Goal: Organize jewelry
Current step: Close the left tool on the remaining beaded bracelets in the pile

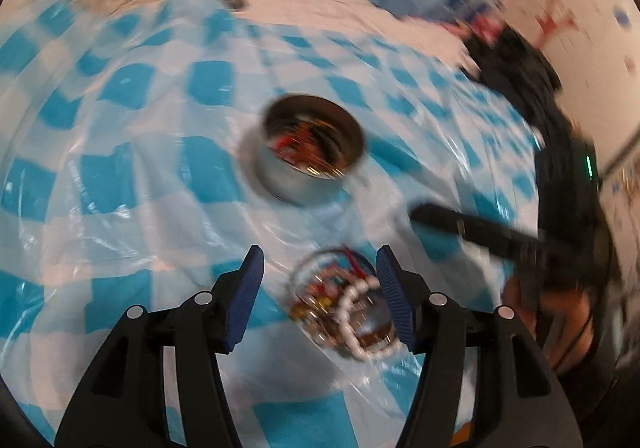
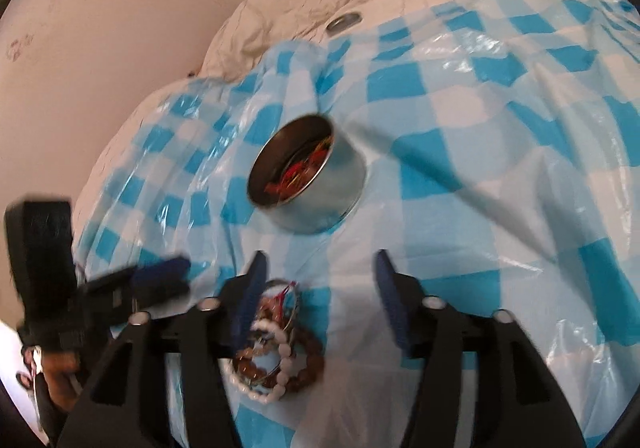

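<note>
Left wrist view: left gripper [image 1: 320,288] jaws spread around the bracelet pile [image 1: 344,308], pinching nothing. Right gripper [image 2: 320,292] jaws spread too, the pile lying on the checkered sheet [image 2: 480,152] near the round tin [image 2: 308,180].

A bed [image 2: 280,8] under a blue-checked plastic sheet [image 2: 500,128] — mid-sheet a round tin [image 2: 336,196], nearer, a bracelet heap [image 2: 280,352]; beyond the sheet's far edge — a lid [image 2: 343,21].
</note>
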A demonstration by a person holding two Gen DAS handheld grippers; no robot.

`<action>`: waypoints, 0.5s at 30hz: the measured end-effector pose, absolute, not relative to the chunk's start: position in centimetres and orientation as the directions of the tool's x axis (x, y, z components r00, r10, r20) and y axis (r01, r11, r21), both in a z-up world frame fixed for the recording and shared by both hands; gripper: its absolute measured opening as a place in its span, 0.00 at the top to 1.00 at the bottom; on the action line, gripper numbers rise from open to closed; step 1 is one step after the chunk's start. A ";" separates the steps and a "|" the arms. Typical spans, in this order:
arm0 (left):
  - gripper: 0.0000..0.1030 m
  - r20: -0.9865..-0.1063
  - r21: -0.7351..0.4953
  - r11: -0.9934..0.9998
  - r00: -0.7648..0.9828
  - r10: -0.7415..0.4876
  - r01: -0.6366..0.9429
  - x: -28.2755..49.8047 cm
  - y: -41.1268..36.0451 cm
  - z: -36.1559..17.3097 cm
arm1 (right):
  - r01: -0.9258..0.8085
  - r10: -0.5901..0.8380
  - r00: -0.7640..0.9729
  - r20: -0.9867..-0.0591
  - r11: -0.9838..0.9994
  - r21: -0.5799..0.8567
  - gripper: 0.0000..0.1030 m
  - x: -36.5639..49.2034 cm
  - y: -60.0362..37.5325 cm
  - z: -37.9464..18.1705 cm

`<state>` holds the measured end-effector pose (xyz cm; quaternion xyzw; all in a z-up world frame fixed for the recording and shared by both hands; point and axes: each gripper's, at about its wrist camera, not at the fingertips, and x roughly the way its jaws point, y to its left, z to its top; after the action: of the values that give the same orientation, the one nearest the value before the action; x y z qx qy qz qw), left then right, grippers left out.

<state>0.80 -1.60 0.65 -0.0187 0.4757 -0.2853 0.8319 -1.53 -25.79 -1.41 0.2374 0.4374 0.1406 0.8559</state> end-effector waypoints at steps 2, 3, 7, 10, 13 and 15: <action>0.46 -0.792 -0.264 0.816 0.368 -0.488 0.513 -0.4 -2.6 0.3 | -0.016 0.441 0.582 -0.683 0.846 0.533 0.39 -1.5 -26.2 -1.6; 0.46 -0.795 -0.252 0.811 0.365 -0.485 0.529 -0.9 -2.9 0.2 | -0.013 0.443 0.583 -0.681 0.843 0.537 0.39 -1.5 -26.3 -1.6; 0.52 -0.802 -0.189 0.791 0.374 -0.467 0.582 -2.8 -3.7 -0.1 | -0.023 0.457 0.574 -0.680 0.839 0.544 0.39 -1.5 -25.9 -1.7; 0.58 -0.808 -0.151 0.789 0.386 -0.446 0.596 -3.8 -3.8 -0.6 | -0.036 0.464 0.564 -0.684 0.841 0.540 0.39 -1.4 -25.2 -1.8; 0.65 -0.819 -0.127 0.795 0.389 -0.421 0.593 -4.0 -4.3 -1.2 | -0.046 0.467 0.556 -0.688 0.843 0.536 0.39 -1.4 -24.6 -2.0; 0.71 -0.829 -0.127 0.807 0.384 -0.406 0.577 -3.7 -4.5 -1.8 | -0.050 0.468 0.550 -0.692 0.845 0.532 0.39 -1.4 -24.3 -2.2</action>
<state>-3.74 -4.45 -1.78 0.0914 0.4685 -0.2972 0.8269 -1.37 -24.32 -2.16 0.2325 0.4493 0.1524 0.8490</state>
